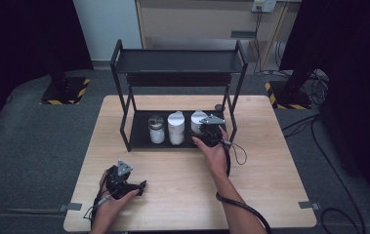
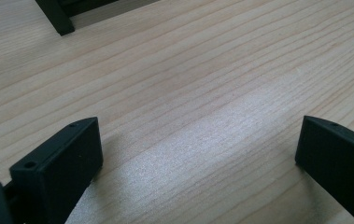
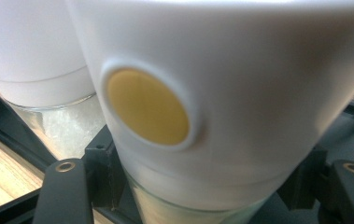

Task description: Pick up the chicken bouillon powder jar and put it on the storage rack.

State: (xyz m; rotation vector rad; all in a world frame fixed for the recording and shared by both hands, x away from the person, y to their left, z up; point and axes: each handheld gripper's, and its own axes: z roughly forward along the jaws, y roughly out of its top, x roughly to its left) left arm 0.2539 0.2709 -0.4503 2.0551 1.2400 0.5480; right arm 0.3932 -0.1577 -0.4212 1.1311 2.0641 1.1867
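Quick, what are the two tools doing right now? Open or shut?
Left tool: open, nothing in it, low over the table.
Right tool: shut on the right-hand jar on the rack's bottom shelf.

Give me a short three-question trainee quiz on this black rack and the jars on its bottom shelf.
1. True or false: the right gripper is shut on the rightmost white-capped glass jar.
2. How many jars stand on the black metal rack's lower shelf?
3. The left gripper is: A) open over the light wooden table; B) holding a jar; C) on the rack.

Key: 1 true; 2 three; 3 A.
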